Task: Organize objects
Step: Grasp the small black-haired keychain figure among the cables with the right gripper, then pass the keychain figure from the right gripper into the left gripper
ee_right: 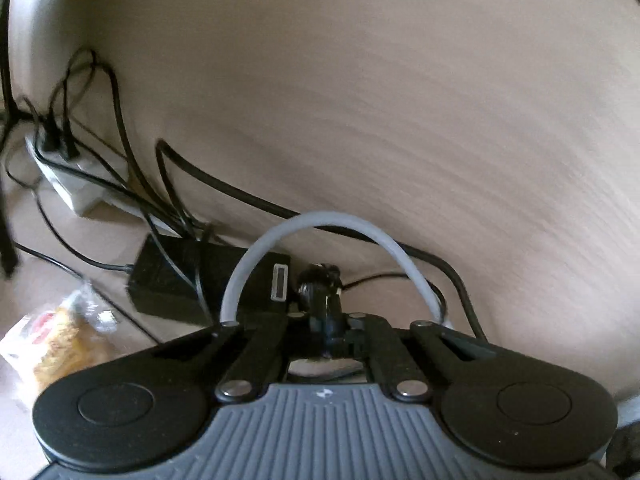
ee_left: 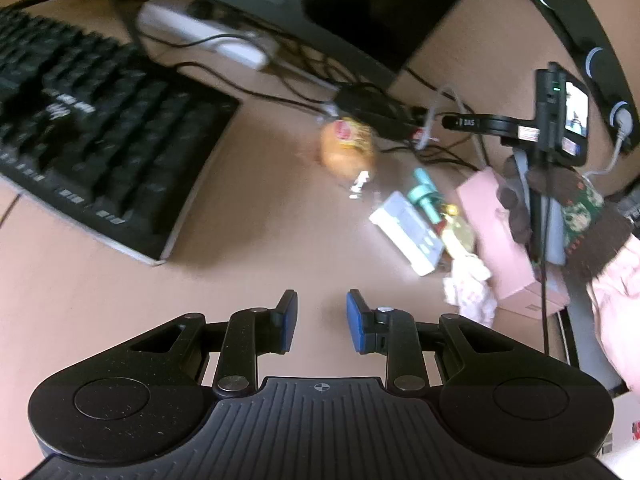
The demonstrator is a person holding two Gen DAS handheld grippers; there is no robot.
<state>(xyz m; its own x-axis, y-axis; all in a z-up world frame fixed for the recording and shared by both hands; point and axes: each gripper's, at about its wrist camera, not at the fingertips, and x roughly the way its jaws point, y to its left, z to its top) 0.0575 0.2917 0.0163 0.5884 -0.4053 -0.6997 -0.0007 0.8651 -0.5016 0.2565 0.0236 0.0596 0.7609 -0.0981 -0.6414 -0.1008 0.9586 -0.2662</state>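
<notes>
Counter (ee_left: 260, 240) fills the left wrist view, and the left gripper (ee_left: 322, 320) hangs over a bare patch of it with its blue pads (ee_left: 356, 322) standing apart and nothing between them. Off to the left sits the black keyboard (ee_left: 80, 120), and behind it a white power strip (ee_left: 200, 32) trails dark cords. Just ahead lies a wrapped bun (ee_left: 348, 144), blurred. To its right is the clutter to be sorted: a flat white-grey case (ee_left: 408, 232), a teal piece (ee_left: 424, 196) just beside it, a pink box (ee_left: 496, 240), and crumpled paper (ee_left: 472, 292) at the box's near corner. Over on the right a hand (ee_left: 580, 208) in a brown patterned knit glove, pink sleeve (ee_left: 616, 280) behind it, holds the right gripper (ee_left: 452, 122) out above the cords behind the pile. Over to the right wrist view: the right gripper (ee_right: 324, 300) is closed tight, fingers together. A dark lump sits at the tips, but it's too blurred to say whether anything is pinched. A grey cable (ee_right: 320, 220) arches over the fingers, a black adapter box (ee_right: 172, 280) lies just beyond to the left, the power strip (ee_right: 76, 184) is further back, and the bun (ee_right: 60, 340) sits low left on the counter (ee_right: 100, 280).
</notes>
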